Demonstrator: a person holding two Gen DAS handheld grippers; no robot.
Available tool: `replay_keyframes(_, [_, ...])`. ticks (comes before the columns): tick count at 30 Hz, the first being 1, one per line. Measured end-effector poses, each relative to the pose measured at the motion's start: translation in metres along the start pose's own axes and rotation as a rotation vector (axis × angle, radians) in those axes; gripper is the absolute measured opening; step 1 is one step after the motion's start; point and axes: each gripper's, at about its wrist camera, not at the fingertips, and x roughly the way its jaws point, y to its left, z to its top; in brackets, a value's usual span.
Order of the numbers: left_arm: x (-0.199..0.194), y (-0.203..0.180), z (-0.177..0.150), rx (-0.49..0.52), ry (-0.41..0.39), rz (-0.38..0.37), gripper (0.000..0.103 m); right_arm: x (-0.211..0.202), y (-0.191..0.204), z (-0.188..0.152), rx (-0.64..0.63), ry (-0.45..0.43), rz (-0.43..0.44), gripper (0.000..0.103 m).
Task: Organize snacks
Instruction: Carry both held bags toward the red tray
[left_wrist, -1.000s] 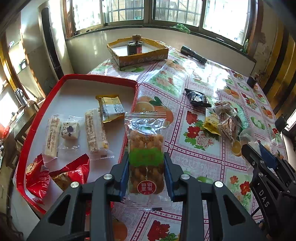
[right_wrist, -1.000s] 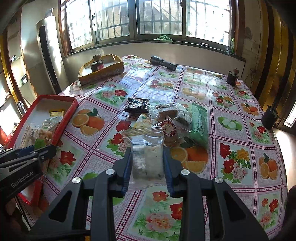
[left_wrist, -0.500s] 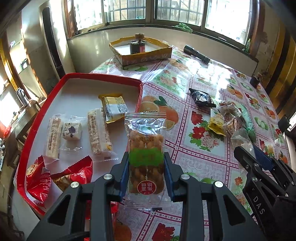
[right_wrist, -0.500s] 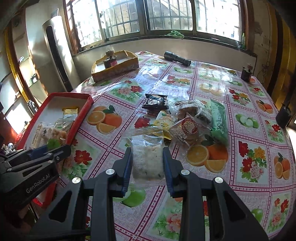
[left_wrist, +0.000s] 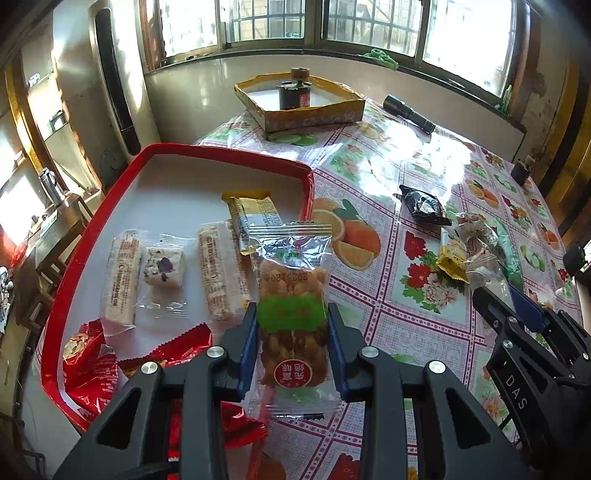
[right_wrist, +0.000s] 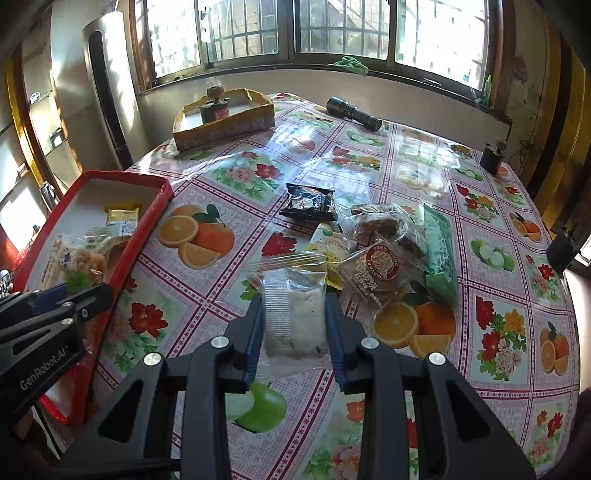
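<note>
Table (right_wrist: 424, 155): a big table under a plastic cloth printed with fruit and flowers; it fills most of both views.
Red tray (left_wrist: 229, 155): it lies at the left edge of the table, white inside with a red rim. In it are two long white bars (left_wrist: 221, 271), a small white sweet (left_wrist: 162, 267), a yellow packet (left_wrist: 253, 212) and red packets (left_wrist: 92, 365).
Yellow box (left_wrist: 314, 112): it stands at the far side of the table near the windows, with a dark jar (left_wrist: 294, 90) inside.
Flashlight (right_wrist: 353, 113): black, lying on the cloth to the right of the yellow box.
Snack pile (right_wrist: 380, 240): several packets lie together near the middle of the table, a black one (right_wrist: 308, 202), a green one (right_wrist: 439, 254), a round brown cake in clear wrap (right_wrist: 373, 271) and others.
Left gripper (left_wrist: 291, 347): it points downward and forward, over the right rim of the red tray. Its two fingers (left_wrist: 248, 341) pinch the sides of a peanut bar (left_wrist: 293, 310) in clear wrap with a green band; the bar sticks out forward between them.
Right gripper (right_wrist: 295, 328): it also points downward, above the cloth just before the snack pile and to the right of the tray. Its fingers (right_wrist: 255, 332) press on both sides of a white cake (right_wrist: 297, 317) in a clear packet, held off the table.
Both grippers: each one shows at the edge of the other's view, near each other, not touching.
</note>
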Motion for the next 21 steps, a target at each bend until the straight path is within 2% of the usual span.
replay_keyframes(6, [0.001, 0.014, 0.003, -0.023, -0.004, 0.02, 0.034, -0.002, 0.01, 0.009, -0.006, -0.012, 0.033, 0.034])
replay_keyframes(11, [0.0, 0.031, 0.007, -0.049, -0.008, 0.039, 0.034, -0.005, 0.018, 0.016, 0.013, -0.025, 0.155, 0.034])
replay_keyframes(18, [-0.002, 0.066, 0.013, -0.101, -0.015, 0.083, 0.034, -0.001, 0.041, 0.027, 0.0, -0.023, 0.229, 0.034])
replay_keyframes(21, [0.0, 0.083, 0.017, -0.124, -0.009, 0.102, 0.034, 0.002, 0.054, 0.033, 0.005, -0.019, 0.326, 0.034])
